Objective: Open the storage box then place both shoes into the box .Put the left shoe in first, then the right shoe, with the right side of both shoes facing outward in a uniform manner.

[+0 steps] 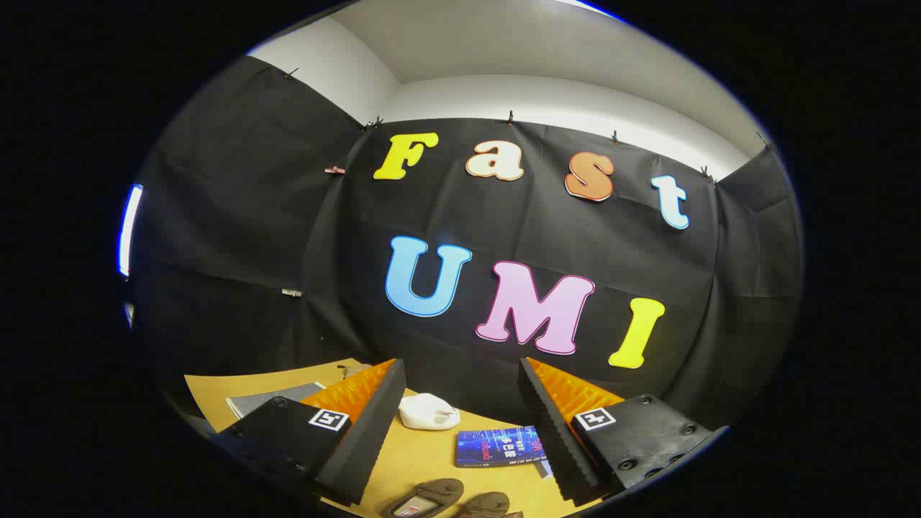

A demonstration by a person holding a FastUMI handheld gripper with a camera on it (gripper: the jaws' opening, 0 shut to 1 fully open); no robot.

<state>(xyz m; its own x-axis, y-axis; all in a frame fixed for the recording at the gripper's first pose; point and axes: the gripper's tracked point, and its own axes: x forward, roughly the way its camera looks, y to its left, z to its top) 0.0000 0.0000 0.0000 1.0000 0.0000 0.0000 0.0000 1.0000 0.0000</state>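
My jaws [460,432] stand open and empty above the desk [432,460], where the shoes [450,500] look light and floppy, best pinched at the rim.

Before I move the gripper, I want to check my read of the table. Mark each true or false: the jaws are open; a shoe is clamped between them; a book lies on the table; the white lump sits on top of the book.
1. The gripper has its jaws open: true.
2. A shoe is clamped: false; the pair of shoes lies on the table, nothing gripped.
3. A book lies on the table: true.
4. The white lump is on the book: false; it lies beside it.
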